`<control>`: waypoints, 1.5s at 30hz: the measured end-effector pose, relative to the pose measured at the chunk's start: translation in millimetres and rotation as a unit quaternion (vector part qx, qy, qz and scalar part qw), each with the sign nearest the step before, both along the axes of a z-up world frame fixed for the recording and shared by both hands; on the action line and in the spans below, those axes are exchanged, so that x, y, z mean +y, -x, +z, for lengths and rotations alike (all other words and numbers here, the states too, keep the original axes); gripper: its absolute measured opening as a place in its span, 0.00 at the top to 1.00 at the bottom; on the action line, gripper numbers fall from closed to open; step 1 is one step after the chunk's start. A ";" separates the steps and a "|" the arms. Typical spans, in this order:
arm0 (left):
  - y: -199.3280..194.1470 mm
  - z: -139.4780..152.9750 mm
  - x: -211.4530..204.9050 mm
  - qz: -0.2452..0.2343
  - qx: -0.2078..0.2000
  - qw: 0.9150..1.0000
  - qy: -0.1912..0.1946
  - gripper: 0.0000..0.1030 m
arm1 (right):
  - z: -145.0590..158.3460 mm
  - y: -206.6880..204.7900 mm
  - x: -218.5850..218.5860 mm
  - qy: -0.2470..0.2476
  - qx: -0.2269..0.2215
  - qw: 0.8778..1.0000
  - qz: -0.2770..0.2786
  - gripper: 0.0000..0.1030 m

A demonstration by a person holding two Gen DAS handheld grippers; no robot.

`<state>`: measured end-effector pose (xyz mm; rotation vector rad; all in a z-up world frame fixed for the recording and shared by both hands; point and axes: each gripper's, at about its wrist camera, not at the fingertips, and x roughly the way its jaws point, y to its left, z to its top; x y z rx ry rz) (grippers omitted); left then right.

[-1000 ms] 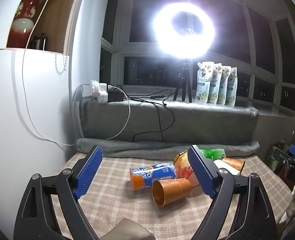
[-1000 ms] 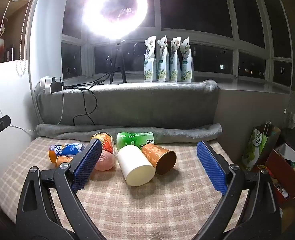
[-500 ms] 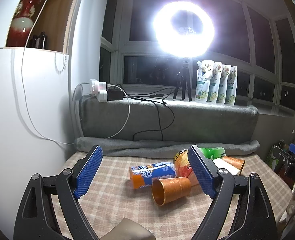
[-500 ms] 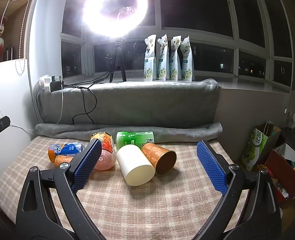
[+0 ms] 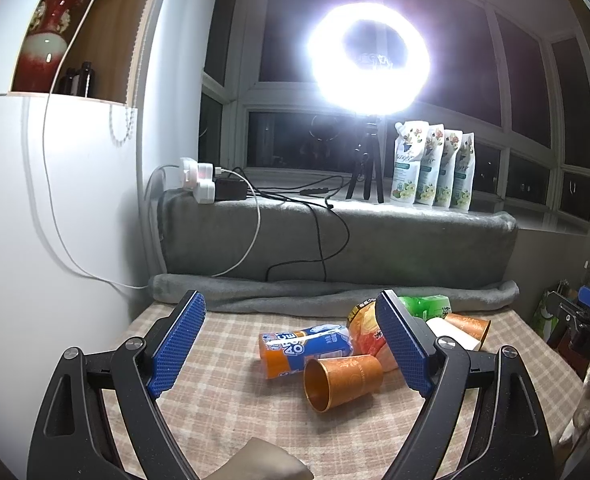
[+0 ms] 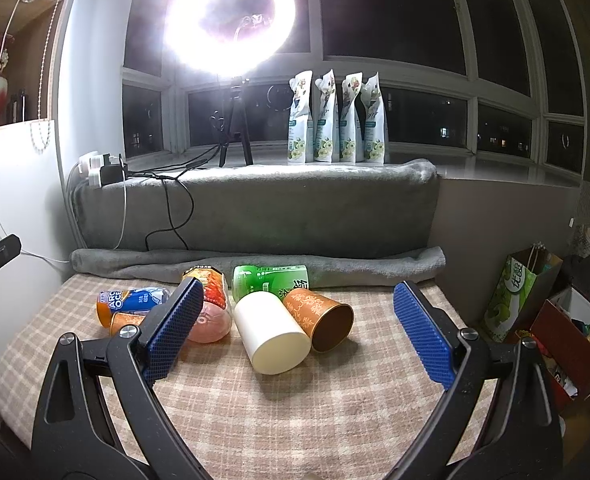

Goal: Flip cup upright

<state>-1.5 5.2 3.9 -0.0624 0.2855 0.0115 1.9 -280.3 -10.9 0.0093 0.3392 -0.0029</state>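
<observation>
Copper-orange cup (image 5: pixel 343 378), cream cup (image 6: pixel 271 332), beige checked tablecloth (image 6: pixel 295 408)

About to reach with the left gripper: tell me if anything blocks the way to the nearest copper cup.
Nothing visible does. The copper cup lies on its side on the checked cloth, just ahead of the open left gripper. The blue packet lies behind the cup, not in front.

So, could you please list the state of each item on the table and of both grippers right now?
Left gripper: open, empty.
Right gripper: open, empty.
Near copper cup: on its side, mouth toward the camera.
Far copper cup: on its side, mouth toward the right gripper.
White cup: on its side.
Green bottle: lying down.
Blue and orange bottle: lying down.
Ring light: on.
</observation>
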 end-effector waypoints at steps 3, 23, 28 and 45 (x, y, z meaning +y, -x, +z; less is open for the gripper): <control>0.3 -0.4 -0.2 0.001 0.000 1.000 0.000 0.15 | -0.6 1.0 -0.5 0.000 -0.001 1.000 -0.001 0.05; 0.5 -2.3 -1.6 0.001 0.002 1.000 0.001 0.15 | -1.3 -0.3 2.4 0.001 -0.001 1.000 -0.001 0.05; 0.2 -3.1 -2.0 0.000 0.003 1.000 0.001 0.15 | -1.6 -0.1 2.0 0.001 -0.001 1.000 -0.001 0.05; -2.3 -7.7 -5.1 -0.001 0.008 1.000 0.001 0.15 | -4.6 -4.4 6.4 0.001 0.005 1.000 0.002 0.05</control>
